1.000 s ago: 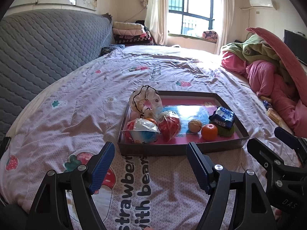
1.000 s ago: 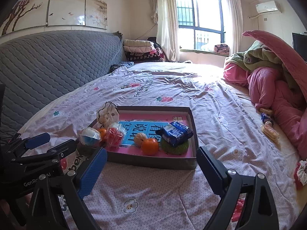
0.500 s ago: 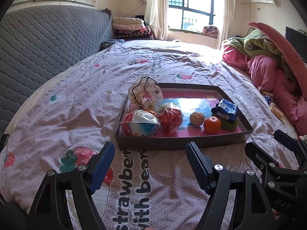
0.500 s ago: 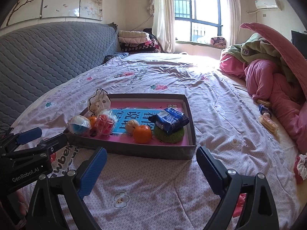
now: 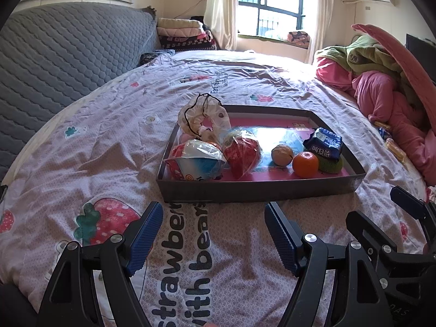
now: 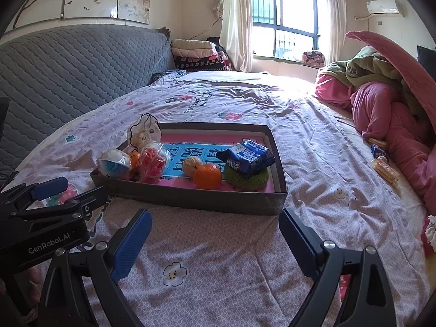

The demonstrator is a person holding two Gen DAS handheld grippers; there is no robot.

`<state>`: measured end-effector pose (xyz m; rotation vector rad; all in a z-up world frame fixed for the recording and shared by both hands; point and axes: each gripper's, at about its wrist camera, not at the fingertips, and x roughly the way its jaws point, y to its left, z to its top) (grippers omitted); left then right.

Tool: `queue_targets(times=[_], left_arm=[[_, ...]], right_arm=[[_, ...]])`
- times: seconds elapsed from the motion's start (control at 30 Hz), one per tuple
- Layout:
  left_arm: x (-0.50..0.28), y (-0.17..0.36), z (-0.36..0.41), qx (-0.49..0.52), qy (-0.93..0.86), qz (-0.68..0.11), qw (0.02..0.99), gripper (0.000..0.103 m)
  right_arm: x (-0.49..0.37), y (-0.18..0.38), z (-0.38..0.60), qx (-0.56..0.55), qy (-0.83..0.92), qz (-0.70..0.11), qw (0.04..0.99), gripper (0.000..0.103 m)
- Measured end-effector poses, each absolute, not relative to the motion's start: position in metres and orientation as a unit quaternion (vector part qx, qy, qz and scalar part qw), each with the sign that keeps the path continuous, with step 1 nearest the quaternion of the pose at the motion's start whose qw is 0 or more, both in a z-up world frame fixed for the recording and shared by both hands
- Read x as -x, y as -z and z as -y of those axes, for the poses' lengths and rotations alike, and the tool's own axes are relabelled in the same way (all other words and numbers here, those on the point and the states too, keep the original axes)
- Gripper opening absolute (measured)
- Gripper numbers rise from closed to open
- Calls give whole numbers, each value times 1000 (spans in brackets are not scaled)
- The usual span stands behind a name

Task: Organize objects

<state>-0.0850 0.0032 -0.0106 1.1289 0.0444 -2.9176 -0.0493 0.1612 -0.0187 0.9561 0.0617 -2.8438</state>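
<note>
Tray [image 5: 259,190] at frame centre holds wrapped snacks, an orange [image 5: 305,164] and a blue packet [image 5: 325,143] — left gripper [image 5: 212,234] and right gripper [image 6: 215,242] both gape empty below it.

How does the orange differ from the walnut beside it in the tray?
The orange is bright orange and smooth; the walnut is pale tan with a dark seam. The orange looks larger than the walnut. The orange sits nearer the tray's front wall; the walnut lies just behind it, over the blue print. Both are round, unwrapped, and rest loose on the tray floor.
</note>
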Motion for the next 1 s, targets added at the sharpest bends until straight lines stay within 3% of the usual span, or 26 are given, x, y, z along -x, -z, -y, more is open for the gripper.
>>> queue_targets(times=[1.0], left_arm=[[91,53,2,-372,928,-12,10,78]], right_arm=[[54,60,-159,-350,934,-14,75,94]])
